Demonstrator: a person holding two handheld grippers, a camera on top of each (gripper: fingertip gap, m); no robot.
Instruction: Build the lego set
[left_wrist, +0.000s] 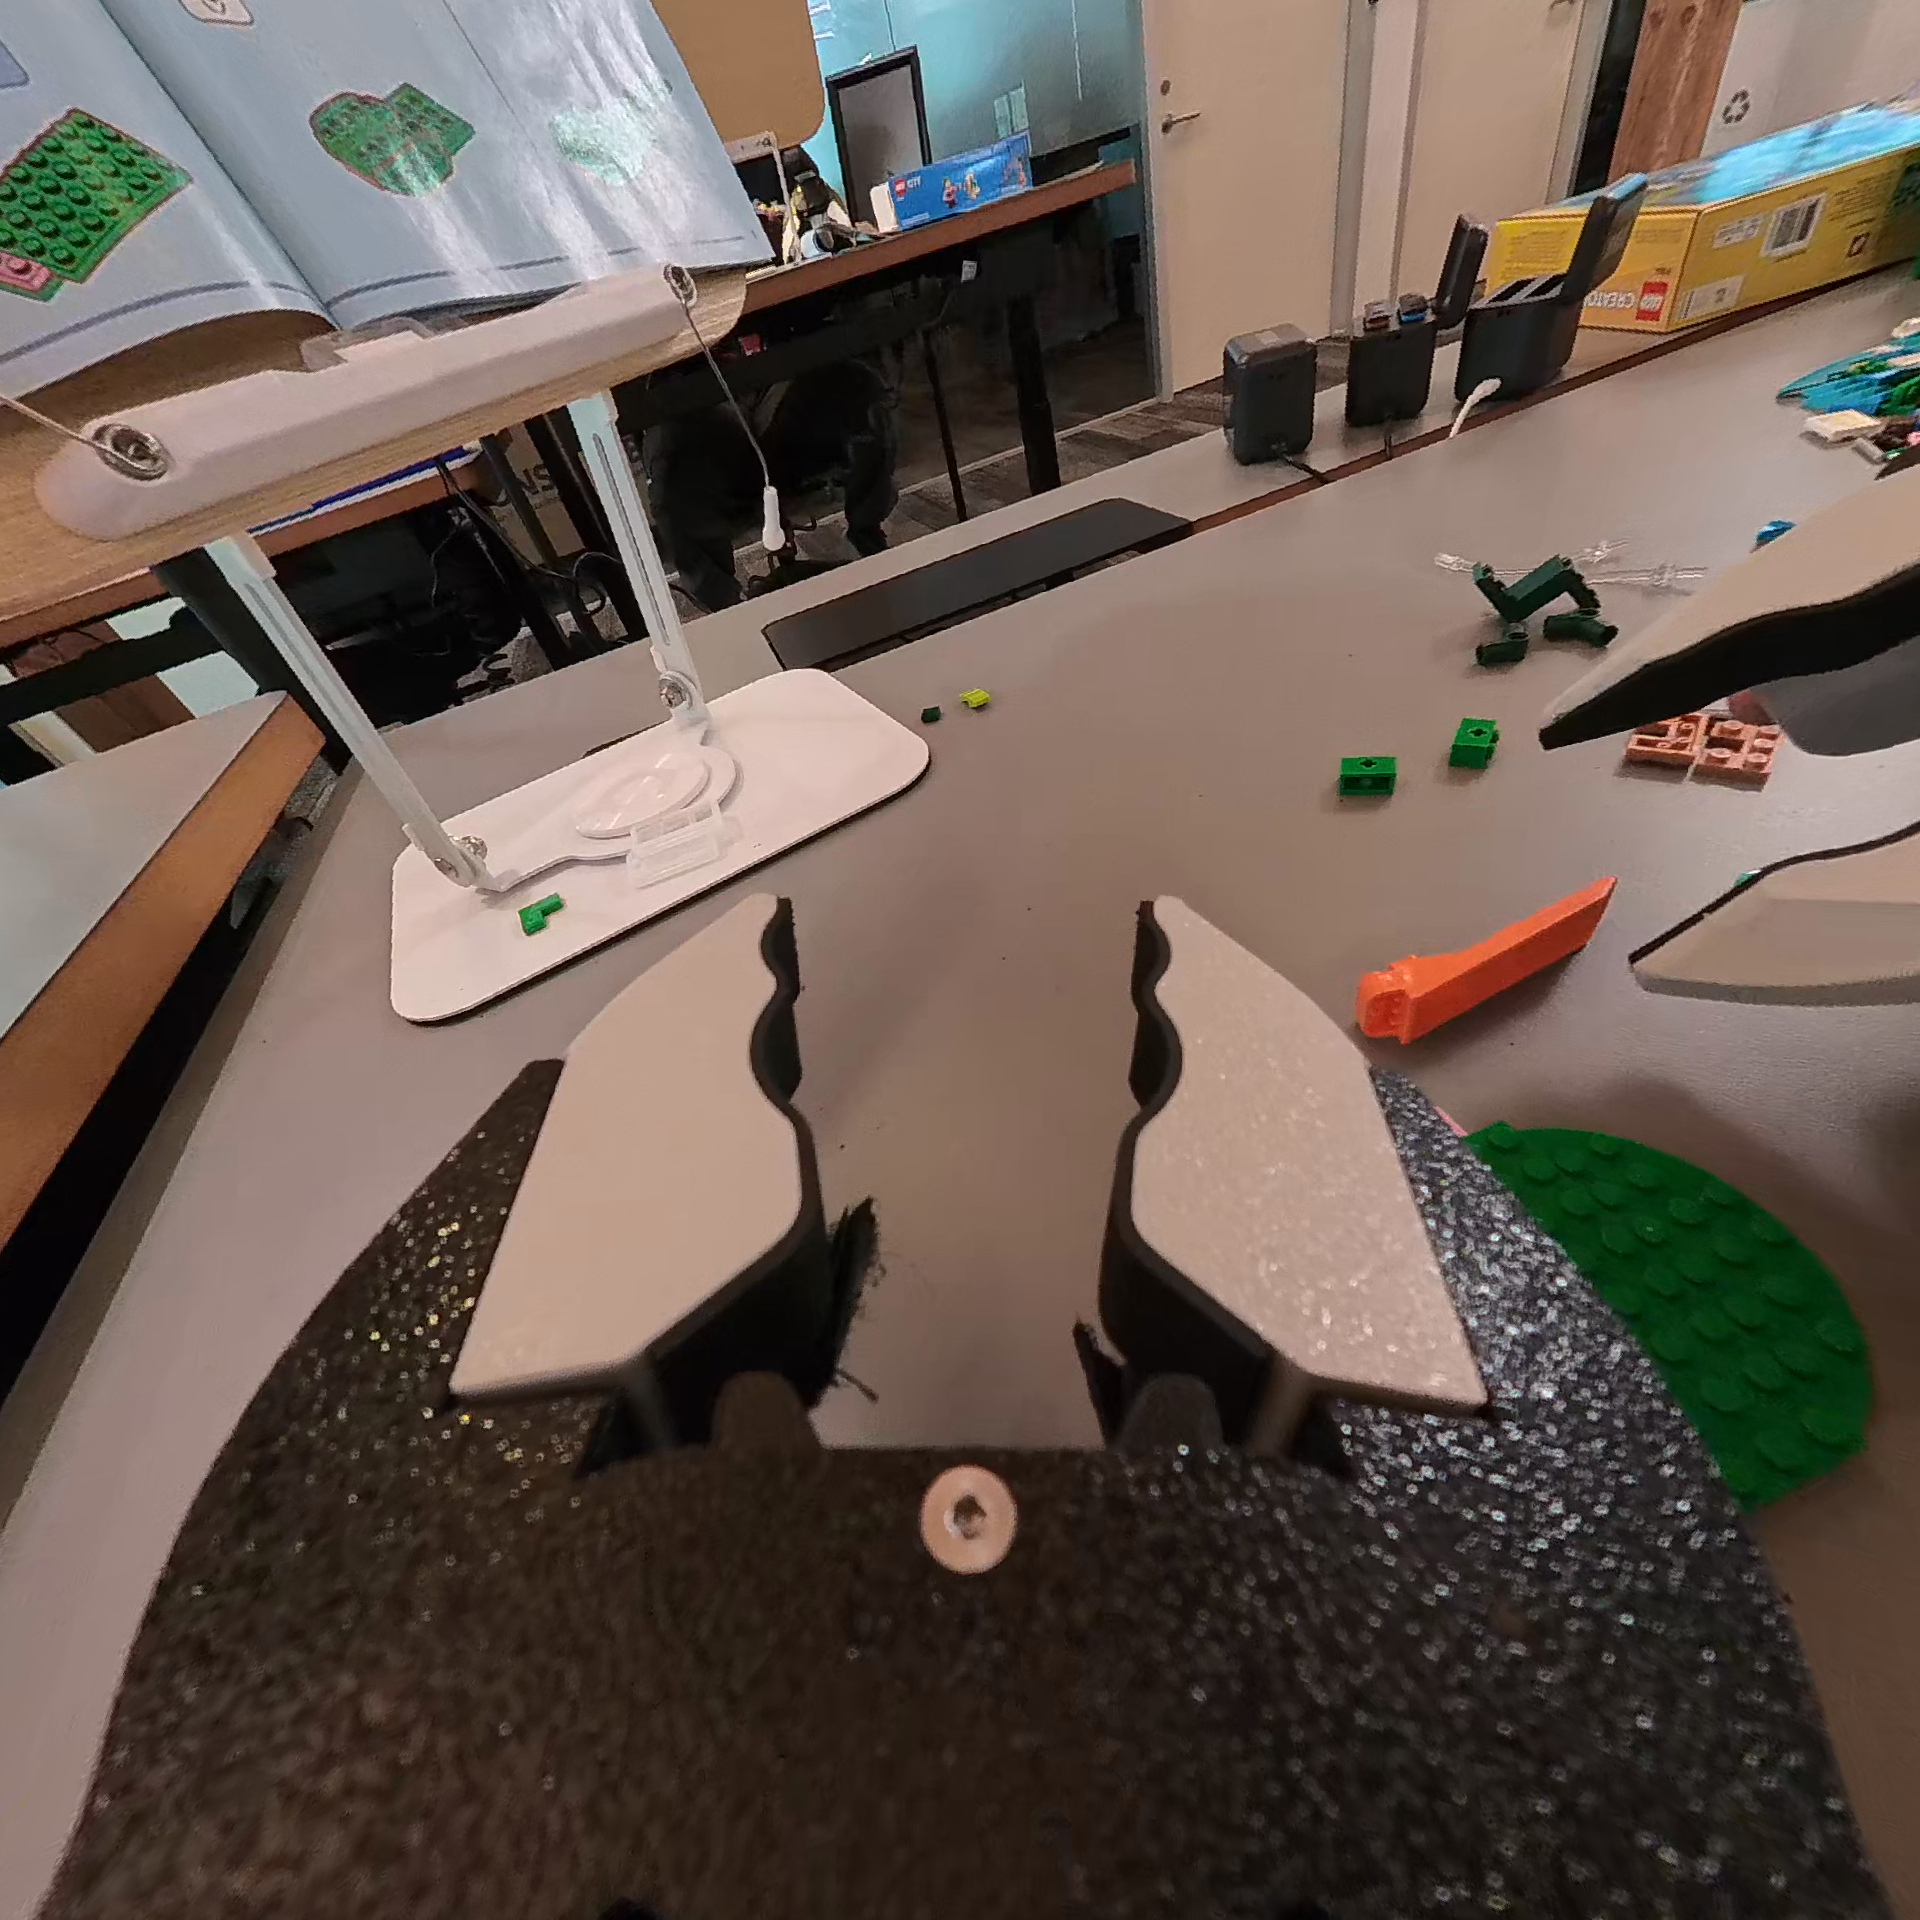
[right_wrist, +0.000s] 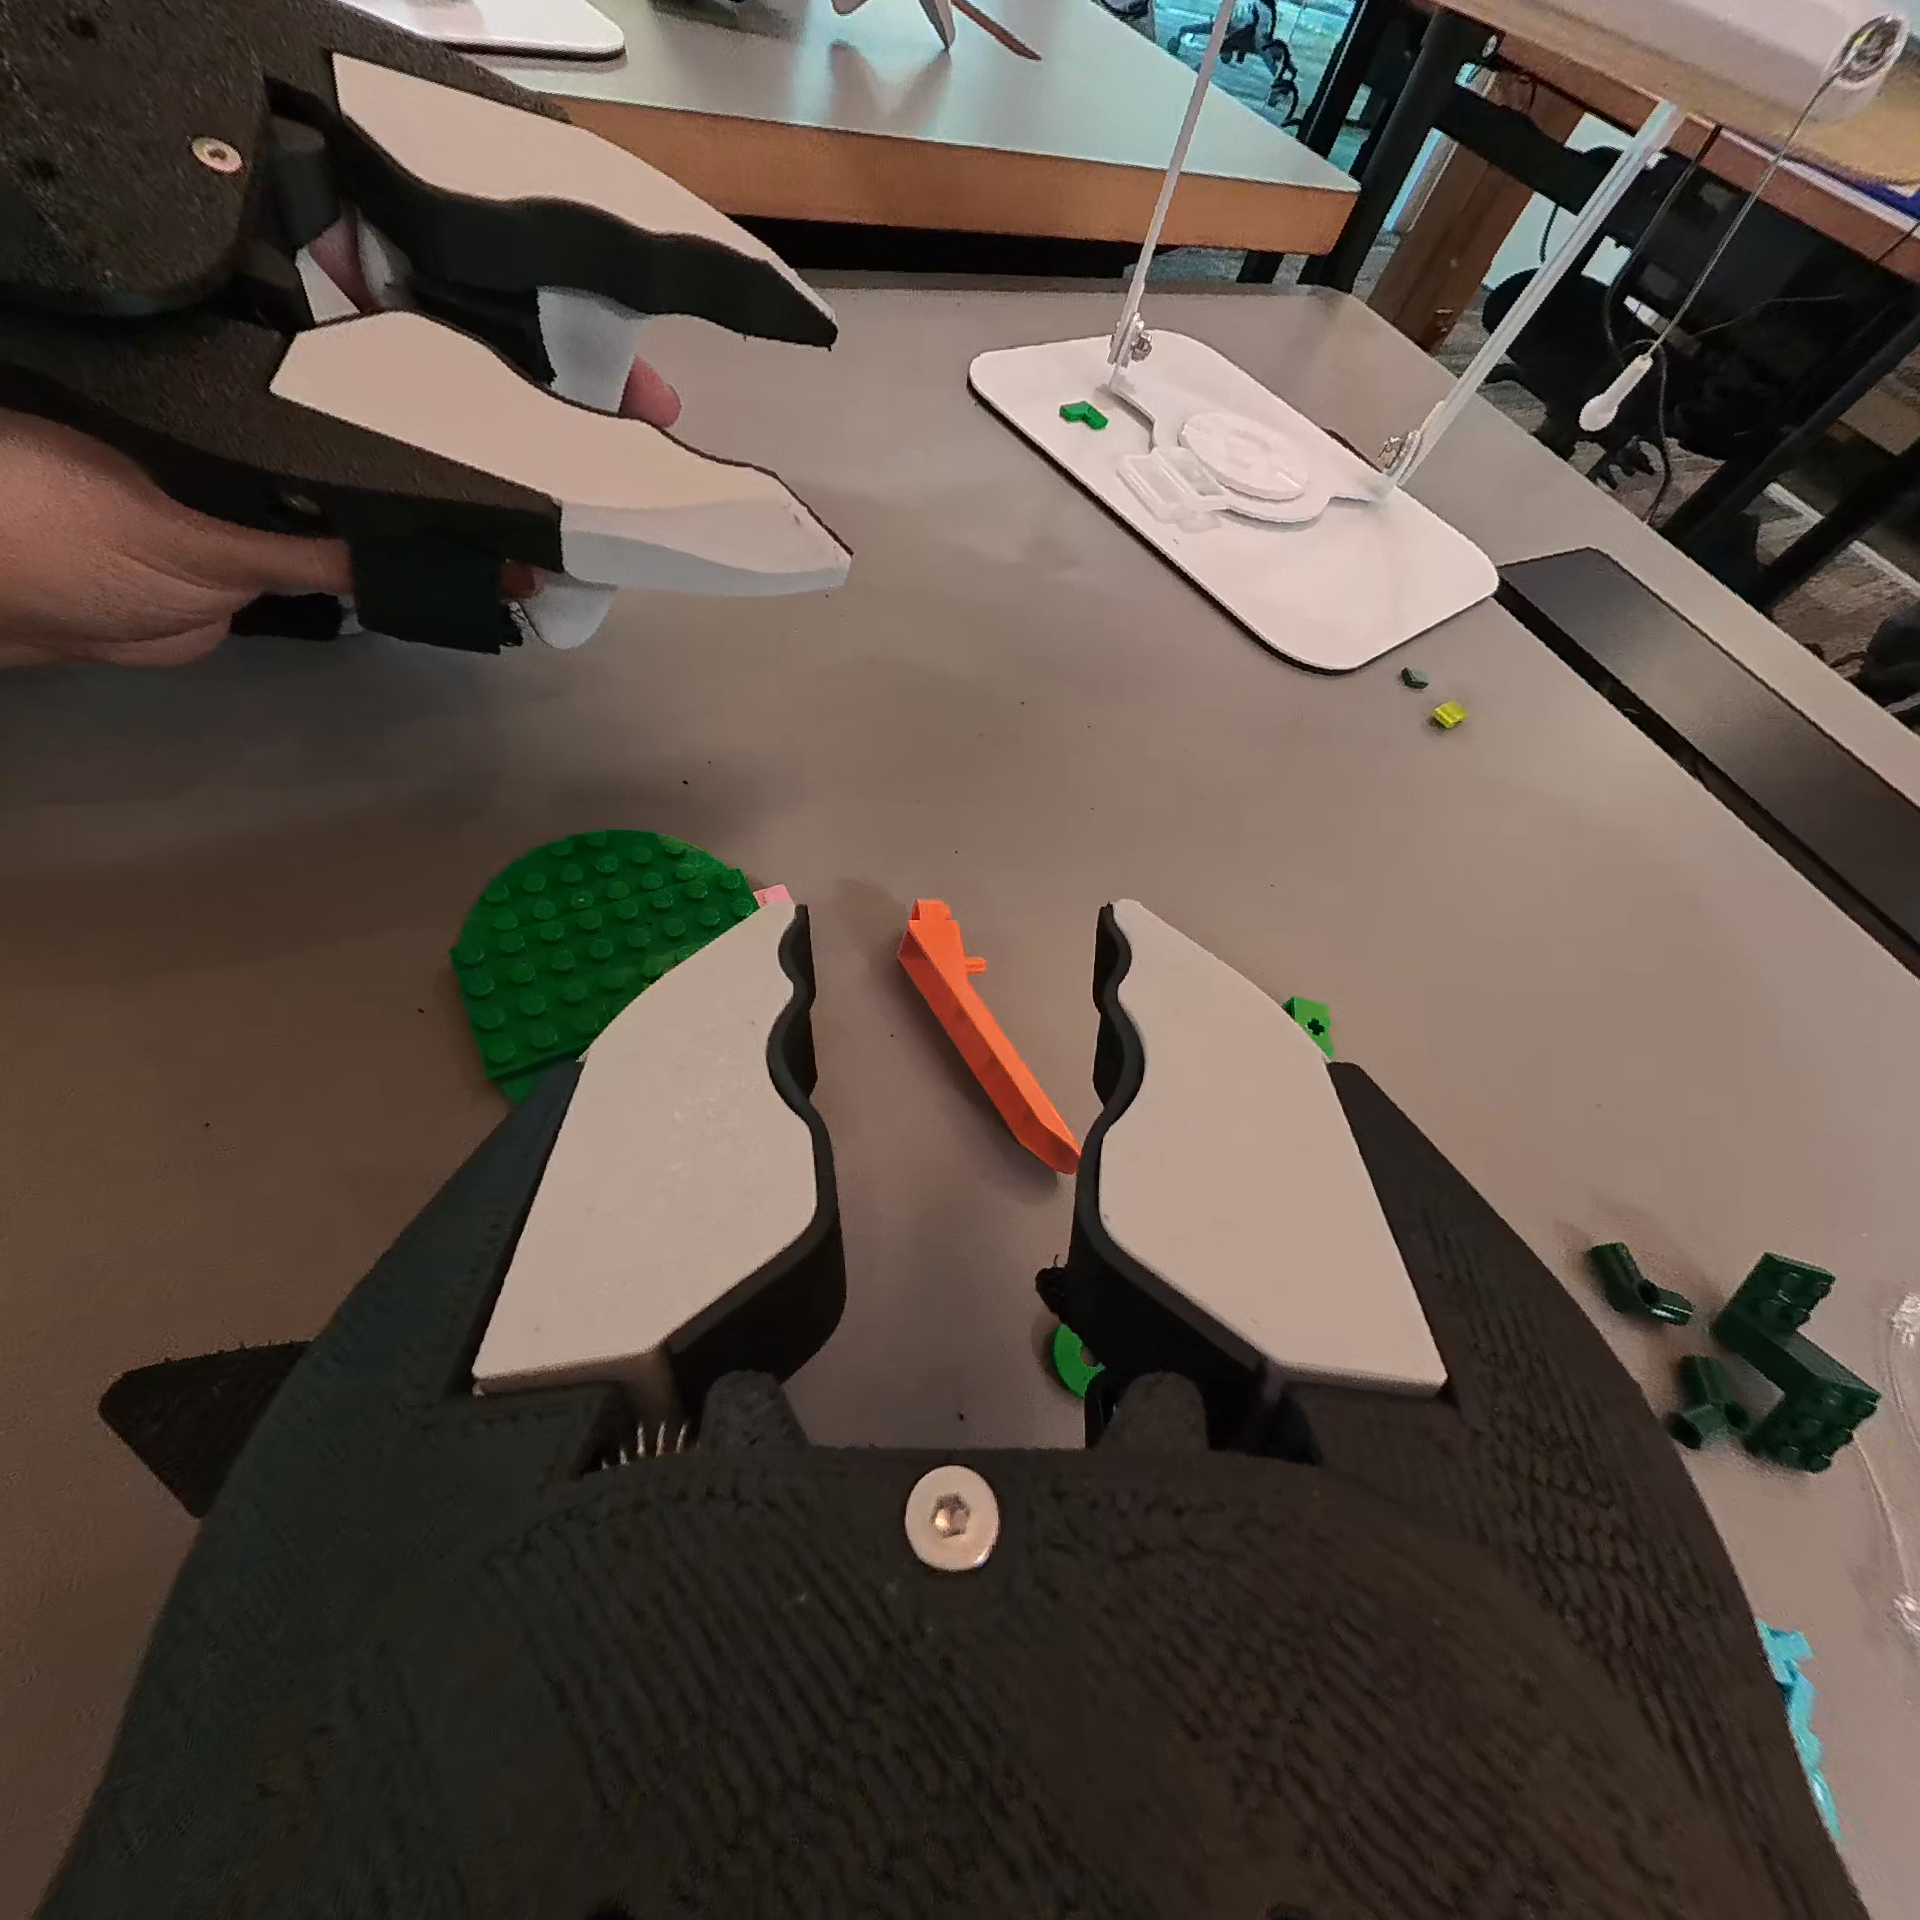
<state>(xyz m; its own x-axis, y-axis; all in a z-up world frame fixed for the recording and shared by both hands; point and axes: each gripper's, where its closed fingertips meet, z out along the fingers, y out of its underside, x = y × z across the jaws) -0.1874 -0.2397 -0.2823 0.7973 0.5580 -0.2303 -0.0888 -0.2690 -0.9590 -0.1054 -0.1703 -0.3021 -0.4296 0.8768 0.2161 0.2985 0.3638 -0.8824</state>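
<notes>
My left gripper (left_wrist: 964, 920) is open and empty above bare grey table; it also shows at the upper left of the right wrist view (right_wrist: 842, 447). A rounded green baseplate (left_wrist: 1704, 1299) lies to its right, also seen in the right wrist view (right_wrist: 582, 945). My right gripper (right_wrist: 951, 925) is open and empty, low over an orange brick separator (right_wrist: 982, 1044) that lies between its fingers; it also shows at the right edge of the left wrist view (left_wrist: 1584, 847). Two green bricks (left_wrist: 1367, 775) and brown plates (left_wrist: 1704, 750) lie beyond.
A white book stand (left_wrist: 665, 831) holds an open instruction booklet (left_wrist: 343, 156), with a small green piece (left_wrist: 541, 912) on its base. Dark green pieces (right_wrist: 1766, 1361) lie at right. Small lime and dark pieces (left_wrist: 961, 704), a yellow box (left_wrist: 1704, 249) and black cases (left_wrist: 1392, 364) sit farther back.
</notes>
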